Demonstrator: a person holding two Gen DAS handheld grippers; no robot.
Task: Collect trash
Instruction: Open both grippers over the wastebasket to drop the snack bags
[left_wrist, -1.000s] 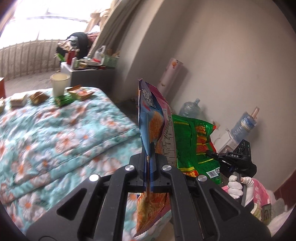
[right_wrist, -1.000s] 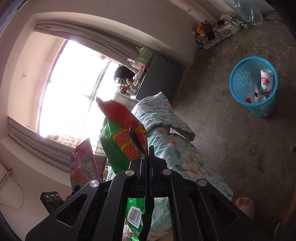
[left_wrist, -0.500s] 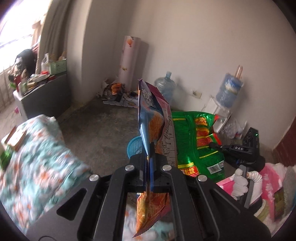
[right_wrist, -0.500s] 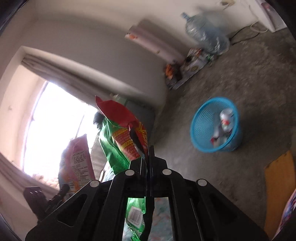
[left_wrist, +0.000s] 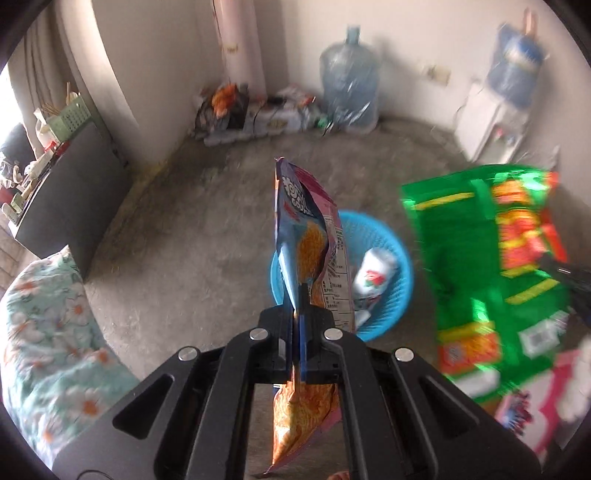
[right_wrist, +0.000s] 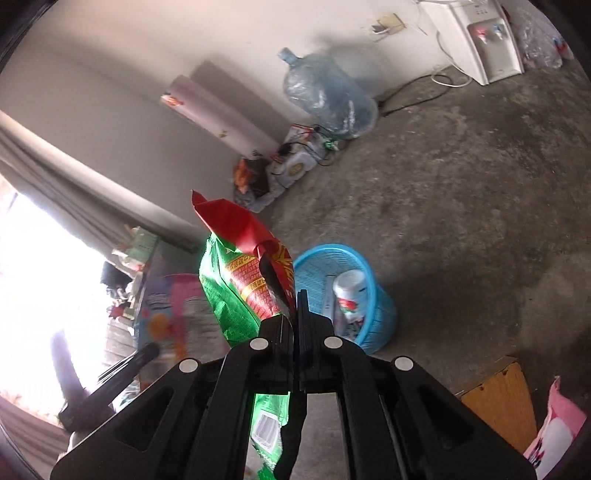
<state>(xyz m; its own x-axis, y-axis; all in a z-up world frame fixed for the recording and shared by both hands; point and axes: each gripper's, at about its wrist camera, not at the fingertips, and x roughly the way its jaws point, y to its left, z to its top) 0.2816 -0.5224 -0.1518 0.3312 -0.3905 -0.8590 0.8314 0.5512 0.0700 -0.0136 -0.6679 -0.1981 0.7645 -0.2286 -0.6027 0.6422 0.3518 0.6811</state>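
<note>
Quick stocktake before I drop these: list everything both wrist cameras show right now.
snack bag: one, purple and orange, clamped in the left gripper
green bag: one, green and red, clamped in the right gripper
basket: one, blue, on the floor just past both bags
cup: one, white with red print, inside the basket
water jug: one, clear blue, by the far wall
water dispenser: one, white, against the wall
roll: one, pale pink, leaning in the corner
quilt: one, teal floral, left edge of the left view
cabinet: one, dark grey, cluttered top
left gripper: black, fingers shut
right gripper: black, fingers shut
</note>
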